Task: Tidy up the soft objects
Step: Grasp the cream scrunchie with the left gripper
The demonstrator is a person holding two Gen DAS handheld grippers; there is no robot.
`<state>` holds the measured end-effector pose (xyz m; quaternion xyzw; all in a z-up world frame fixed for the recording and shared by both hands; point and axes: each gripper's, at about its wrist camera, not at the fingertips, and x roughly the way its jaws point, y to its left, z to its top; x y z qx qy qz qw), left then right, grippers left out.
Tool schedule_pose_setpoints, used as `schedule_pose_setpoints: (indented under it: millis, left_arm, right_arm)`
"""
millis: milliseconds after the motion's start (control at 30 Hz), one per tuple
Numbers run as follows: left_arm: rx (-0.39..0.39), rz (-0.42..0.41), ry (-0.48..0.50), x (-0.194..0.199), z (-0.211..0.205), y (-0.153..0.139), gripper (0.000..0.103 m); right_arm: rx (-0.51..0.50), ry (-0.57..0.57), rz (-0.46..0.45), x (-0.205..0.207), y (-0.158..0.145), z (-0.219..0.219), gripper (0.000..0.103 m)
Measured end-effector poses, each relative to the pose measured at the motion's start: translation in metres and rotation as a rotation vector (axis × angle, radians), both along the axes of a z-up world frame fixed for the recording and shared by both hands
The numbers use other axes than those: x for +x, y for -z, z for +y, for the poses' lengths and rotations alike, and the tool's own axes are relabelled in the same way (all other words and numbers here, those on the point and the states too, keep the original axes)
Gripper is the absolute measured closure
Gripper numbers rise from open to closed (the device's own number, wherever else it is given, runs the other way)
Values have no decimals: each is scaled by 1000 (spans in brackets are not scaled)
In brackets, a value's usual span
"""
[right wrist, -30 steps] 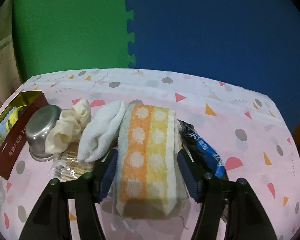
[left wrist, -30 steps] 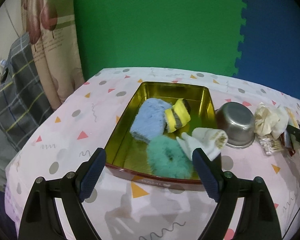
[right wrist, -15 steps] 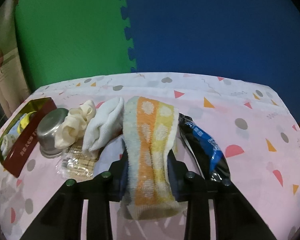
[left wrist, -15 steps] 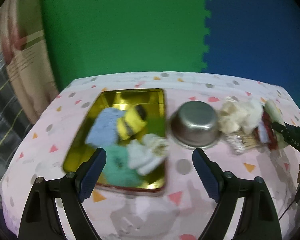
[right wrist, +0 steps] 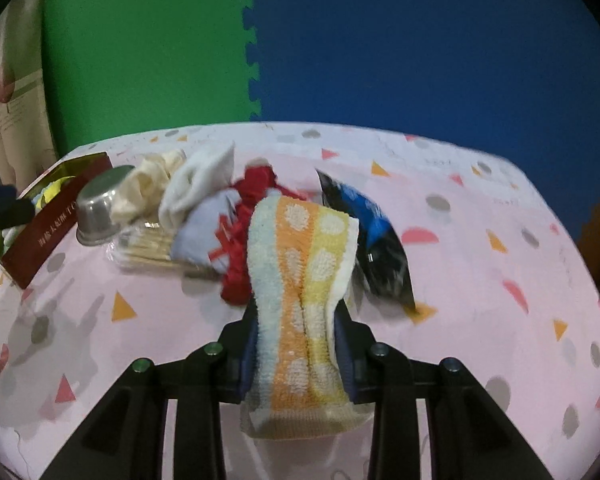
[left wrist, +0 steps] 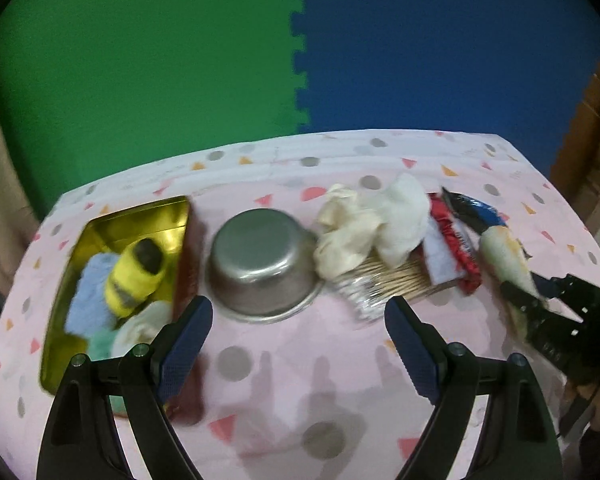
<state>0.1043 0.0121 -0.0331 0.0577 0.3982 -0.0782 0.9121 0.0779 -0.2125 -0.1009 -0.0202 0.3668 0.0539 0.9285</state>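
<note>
My right gripper [right wrist: 298,344] is shut on a folded striped towel [right wrist: 300,280], orange, yellow and pale blue, held above the table; it also shows in the left wrist view [left wrist: 504,264]. My left gripper [left wrist: 298,344] is open and empty, above the table in front of the steel bowl [left wrist: 260,264]. The gold tin tray [left wrist: 100,220] at the left holds a yellow sock roll [left wrist: 134,276], a blue fluffy cloth [left wrist: 86,304], a teal one and a white sock. A cream scrunchie [left wrist: 340,236] and a white sock [left wrist: 400,216] lie right of the bowl.
A pack of cotton swabs [left wrist: 384,284], a red packet [left wrist: 456,248] and a blue-black snack bag [right wrist: 368,232] lie in the pile. The tray's red side wall [right wrist: 48,228] shows at the left in the right wrist view. Green and blue foam mats back the table.
My right gripper has closed on the striped towel and lifted it off the pile. My left gripper has swung right, from over the tray to in front of the bowl.
</note>
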Motion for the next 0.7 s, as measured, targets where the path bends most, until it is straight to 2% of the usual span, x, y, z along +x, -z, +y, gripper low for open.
schedule_pose_setpoints:
  millis: [133,267,333,500,600,700]
  left_arm:
    - [-27,41,19,18,-13,7,17]
    - [-17,47,30,35,-26,14,18]
    - [-12,59,27,43,-30,19,24]
    - [-69,114,8,65,-29,31,48]
    - [-104,138,4,75,-28,35,49]
    - [-96,132,10,79,-32,34,49]
  right_arm:
    - [16,11,7,1,1,-3,70]
    - [17,3,23,3,3,-2,70]
    - [19,1,29,4,4,-2,70]
    - [30,-5,44,7,5,-3,69]
    - [30,-6,48,8,6,-3,69]
    - [28,-8,51,8,6,-2,69]
